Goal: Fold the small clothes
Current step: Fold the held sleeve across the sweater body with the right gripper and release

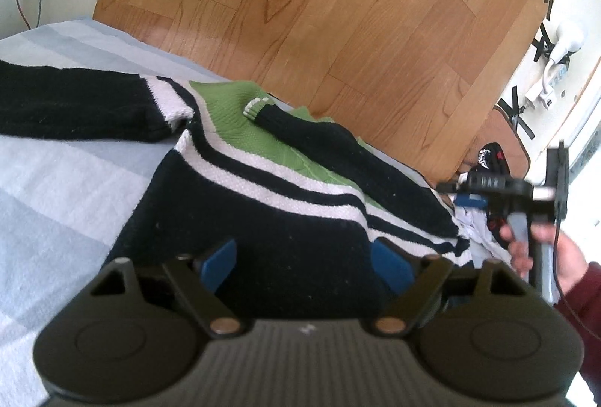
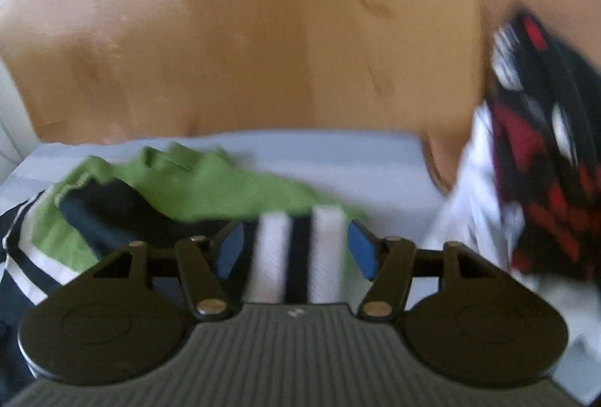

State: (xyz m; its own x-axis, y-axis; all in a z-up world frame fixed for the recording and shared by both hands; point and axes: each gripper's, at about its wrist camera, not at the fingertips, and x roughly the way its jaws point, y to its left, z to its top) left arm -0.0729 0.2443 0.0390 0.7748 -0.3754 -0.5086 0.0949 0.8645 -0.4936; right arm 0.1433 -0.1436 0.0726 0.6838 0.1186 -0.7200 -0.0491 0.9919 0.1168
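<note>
Left gripper [image 1: 303,266] hangs with its blue pads spread apart, grasping nothing, over the navy hem of a striped sweater [image 1: 263,219] lying flat on a pale blue bedsheet [image 1: 56,189]; one sleeve runs far left, the other lies across the green chest. At right the person's hand [image 1: 544,253] holds the other tool. From the right wrist, blurred, the right gripper [image 2: 296,247] is likewise unclenched, white and navy stripes showing between its pads. Other clothes [image 2: 544,144] are heaped at right. Judging by this, the sweater's long axis runs away from both tools, the left one nearer the hem.
</note>
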